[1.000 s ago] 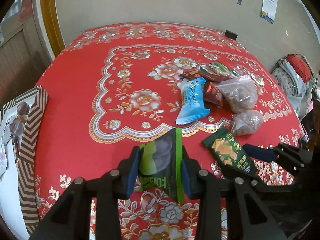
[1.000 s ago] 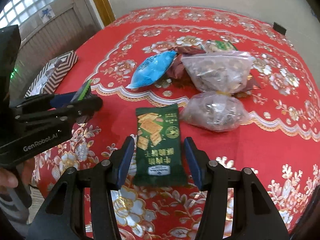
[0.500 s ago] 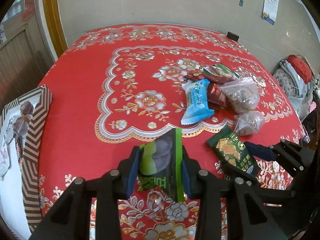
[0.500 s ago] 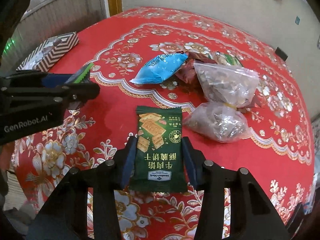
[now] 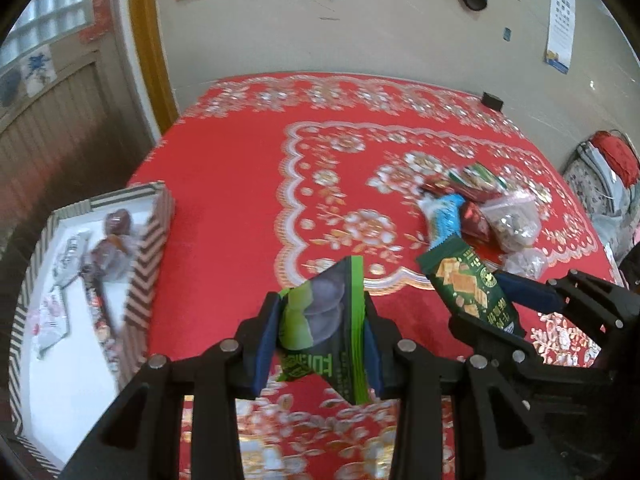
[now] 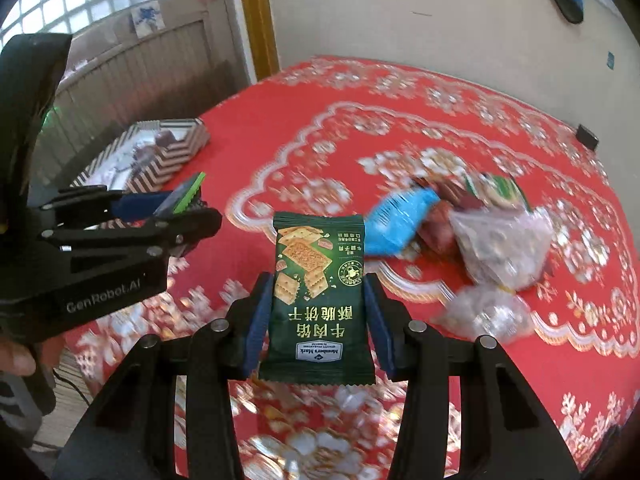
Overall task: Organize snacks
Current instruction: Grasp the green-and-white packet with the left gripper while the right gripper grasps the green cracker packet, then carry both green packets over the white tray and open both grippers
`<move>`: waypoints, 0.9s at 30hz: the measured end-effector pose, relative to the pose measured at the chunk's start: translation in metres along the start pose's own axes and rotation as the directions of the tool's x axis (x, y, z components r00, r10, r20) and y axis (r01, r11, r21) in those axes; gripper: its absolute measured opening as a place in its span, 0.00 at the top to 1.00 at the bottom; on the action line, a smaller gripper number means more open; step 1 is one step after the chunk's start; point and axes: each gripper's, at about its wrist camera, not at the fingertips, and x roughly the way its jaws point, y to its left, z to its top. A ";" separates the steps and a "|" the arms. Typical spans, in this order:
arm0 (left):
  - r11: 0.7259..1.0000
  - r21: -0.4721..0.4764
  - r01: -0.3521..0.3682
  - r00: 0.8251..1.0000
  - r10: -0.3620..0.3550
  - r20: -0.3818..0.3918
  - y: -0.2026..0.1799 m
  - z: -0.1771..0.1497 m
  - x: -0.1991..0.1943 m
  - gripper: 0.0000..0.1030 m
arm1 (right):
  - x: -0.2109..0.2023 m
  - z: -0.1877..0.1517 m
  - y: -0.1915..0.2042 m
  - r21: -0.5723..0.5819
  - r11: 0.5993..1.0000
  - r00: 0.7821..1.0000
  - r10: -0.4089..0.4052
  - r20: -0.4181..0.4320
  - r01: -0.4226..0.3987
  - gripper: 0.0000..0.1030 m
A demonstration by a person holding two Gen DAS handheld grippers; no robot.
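My left gripper (image 5: 320, 304) is shut on a green and purple snack packet (image 5: 326, 320), held on edge above the red tablecloth. My right gripper (image 6: 318, 280) is shut on a dark green cracker packet (image 6: 316, 292), which hangs clear of the cloth. The left wrist view shows that cracker packet (image 5: 468, 284) at the right, between the right gripper's fingers. A striped box (image 5: 148, 264) with several snacks inside stands at the table's left edge, left of both grippers. In the right wrist view my left gripper (image 6: 180, 208) sits between me and the box (image 6: 180, 148).
A pile of snacks lies on the right of the cloth: a blue packet (image 6: 400, 220), a clear bag (image 6: 500, 248), a smaller clear bag (image 6: 484, 316), and red and green packets behind. A small black object (image 6: 586, 136) sits near the far edge. A hand (image 6: 16, 356) holds the left gripper.
The right gripper closed on the cracker packet and lifted it off the cloth. Both grippers rose and swung left, bringing the striped box further into view. The left grip is unchanged.
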 end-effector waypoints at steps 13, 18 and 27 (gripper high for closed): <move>0.992 -0.078 -0.095 0.994 0.098 0.038 0.070 0.003 -0.027 0.61 | 0.020 0.037 0.067 -0.088 0.993 0.996 0.084 0.018 -0.082 0.57; 0.983 -0.123 -0.139 0.989 0.144 0.039 0.102 0.000 -0.031 0.61 | 0.027 0.051 0.092 -0.127 0.986 0.993 0.115 0.018 -0.112 0.57; 0.963 -0.192 -0.189 0.980 0.196 0.020 0.152 -0.008 -0.032 0.61 | 0.044 0.064 0.127 -0.173 0.973 0.988 0.153 -0.002 -0.151 0.57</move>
